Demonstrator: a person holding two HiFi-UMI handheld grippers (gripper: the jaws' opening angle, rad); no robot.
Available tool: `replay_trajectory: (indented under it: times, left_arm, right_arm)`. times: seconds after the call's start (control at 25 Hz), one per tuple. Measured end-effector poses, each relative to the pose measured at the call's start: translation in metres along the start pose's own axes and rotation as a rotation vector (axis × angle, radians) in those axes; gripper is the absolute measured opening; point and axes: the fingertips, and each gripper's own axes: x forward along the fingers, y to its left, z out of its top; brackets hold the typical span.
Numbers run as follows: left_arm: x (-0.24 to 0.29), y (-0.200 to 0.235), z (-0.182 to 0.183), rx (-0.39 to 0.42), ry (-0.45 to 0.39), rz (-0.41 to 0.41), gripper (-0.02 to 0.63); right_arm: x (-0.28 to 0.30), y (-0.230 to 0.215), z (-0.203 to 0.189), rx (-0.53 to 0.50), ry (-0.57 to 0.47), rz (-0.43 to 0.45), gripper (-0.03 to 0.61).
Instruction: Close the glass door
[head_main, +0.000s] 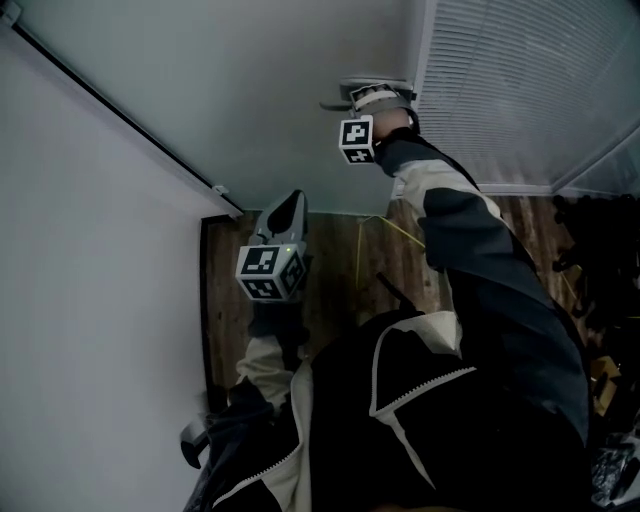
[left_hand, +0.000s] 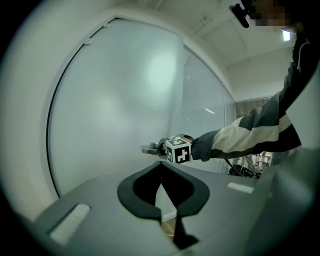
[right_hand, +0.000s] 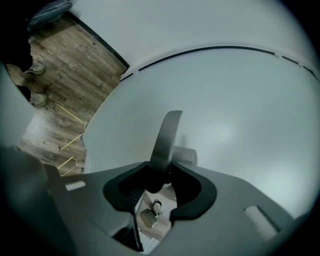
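Observation:
The frosted glass door (head_main: 250, 90) fills the upper half of the head view. Its metal lever handle (head_main: 340, 100) is near the top, and my right gripper (head_main: 365, 95) is shut on it. In the right gripper view the lever handle (right_hand: 167, 135) runs up from between the jaws of the right gripper (right_hand: 161, 175), with the pane (right_hand: 225, 100) behind. My left gripper (head_main: 290, 205) hangs lower and to the left, close to the glass, shut with nothing in it. The left gripper view shows its tips (left_hand: 161, 167) together and the right gripper (left_hand: 162, 146) at the handle (left_hand: 149, 149).
A wood floor (head_main: 340, 270) lies under the door. A slatted panel (head_main: 520, 90) stands to the right of the handle. A black frame line (head_main: 120, 110) crosses the wall at left. Yellow wire frames (right_hand: 70, 117) lie on the floor. A small lock piece (right_hand: 150, 216) sits below the handle.

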Motion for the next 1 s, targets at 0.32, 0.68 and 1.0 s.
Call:
replay_trajectory:
  times: [0.32, 0.68, 1.0]
  left_arm:
    - [-0.004, 0.022, -0.018, -0.017, 0.048, 0.091, 0.003]
    - [-0.011, 0.049, -0.029, -0.028, 0.077, 0.153, 0.003]
    - [-0.008, 0.062, -0.037, -0.042, 0.099, 0.170, 0.003]
  right_arm:
    - [0.057, -0.024, -0.017, 0.044, 0.022, 0.023, 0.130]
    - [0.097, -0.043, -0.022, 0.089, 0.035, 0.039, 0.130]
    - [0.112, -0.048, -0.021, 0.098, 0.033, 0.032, 0.122]
